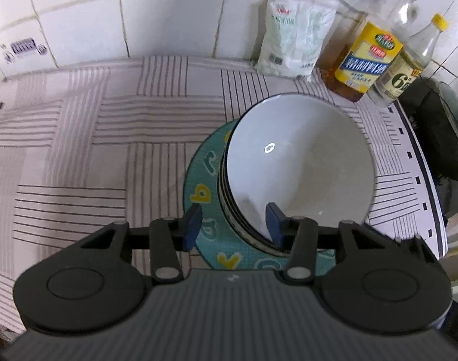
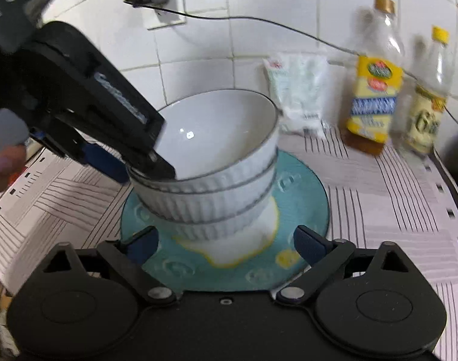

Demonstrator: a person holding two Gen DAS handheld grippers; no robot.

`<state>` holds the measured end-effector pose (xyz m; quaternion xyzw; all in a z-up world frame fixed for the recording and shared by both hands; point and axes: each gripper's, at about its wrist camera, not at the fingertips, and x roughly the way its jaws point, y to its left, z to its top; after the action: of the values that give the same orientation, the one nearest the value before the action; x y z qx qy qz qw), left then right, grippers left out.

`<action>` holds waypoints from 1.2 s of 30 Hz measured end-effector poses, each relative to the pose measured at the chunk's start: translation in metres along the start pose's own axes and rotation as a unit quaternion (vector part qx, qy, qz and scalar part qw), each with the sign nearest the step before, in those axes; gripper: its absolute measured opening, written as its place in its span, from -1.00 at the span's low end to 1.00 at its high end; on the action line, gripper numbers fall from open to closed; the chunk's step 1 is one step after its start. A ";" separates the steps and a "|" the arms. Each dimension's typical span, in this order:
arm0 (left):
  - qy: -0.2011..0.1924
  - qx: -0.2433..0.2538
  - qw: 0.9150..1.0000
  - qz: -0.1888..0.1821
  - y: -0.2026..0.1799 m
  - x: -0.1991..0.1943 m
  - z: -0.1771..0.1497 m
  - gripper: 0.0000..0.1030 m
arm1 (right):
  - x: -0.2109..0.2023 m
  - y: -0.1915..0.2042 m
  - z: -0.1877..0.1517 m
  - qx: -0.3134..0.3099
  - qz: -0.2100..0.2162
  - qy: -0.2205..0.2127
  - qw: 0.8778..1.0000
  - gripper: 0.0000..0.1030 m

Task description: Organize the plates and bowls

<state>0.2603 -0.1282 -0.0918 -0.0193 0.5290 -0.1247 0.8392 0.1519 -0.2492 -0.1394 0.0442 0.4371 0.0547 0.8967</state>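
Nearest the lens in the left wrist view, the left gripper [image 1: 233,225] has its blue pads parted to a moderate gap around the near rim of the top bowl [image 1: 301,162]. One pad sits inside the bowl and the other outside the stack — apart from the wall, so nothing looks clamped. The right wrist view shows the same thing from the side: the inner finger dips over the rim, the outer pad [image 2: 104,162] hangs beside the stack.

The right gripper [image 2: 225,248] stands wide and holds nothing. Its fingers flank the foot of the stack, low in front of it, with the teal plate [image 2: 307,192] just ahead.

Just beyond the fingers, the white ribbed bowls [image 2: 216,186] are nested — three rims at least — on a paler base piece, and all of it rests on the teal plate, which lies on the striped cloth [image 1: 78,138].

By these views the bowls are already gathered on the plate, and the step in hand is either letting go of the top bowl or seating it.

If it is a release, the next move calls for lifting the left fingers straight up off the rim without nudging the stack, which leans slightly.

Farther off, against the tiled wall, stand a white bag [image 1: 295,36] and three bottles [image 1: 370,51].
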 end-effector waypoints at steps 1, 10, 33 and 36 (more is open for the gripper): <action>-0.007 0.001 1.000 0.003 -0.002 -0.008 -0.001 0.02 | -0.004 0.001 0.001 -0.002 -0.009 0.012 1.000 0.92; -0.063 0.007 0.997 0.032 -0.012 -0.089 -0.021 0.36 | -0.065 -0.002 0.008 0.017 -0.044 0.007 0.999 0.93; -0.078 0.024 0.990 0.114 0.008 -0.196 -0.098 0.90 | -0.185 0.003 0.029 0.091 -0.141 0.052 0.984 0.96; -0.086 0.027 0.989 0.120 0.008 -0.206 -0.107 0.90 | -0.200 0.007 0.026 0.075 -0.159 0.039 0.984 0.96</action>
<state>0.0816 -0.0626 0.0417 0.0562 0.4494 -0.0349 0.8909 0.0498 -0.2706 0.0336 0.0390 0.4759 -0.1199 0.8704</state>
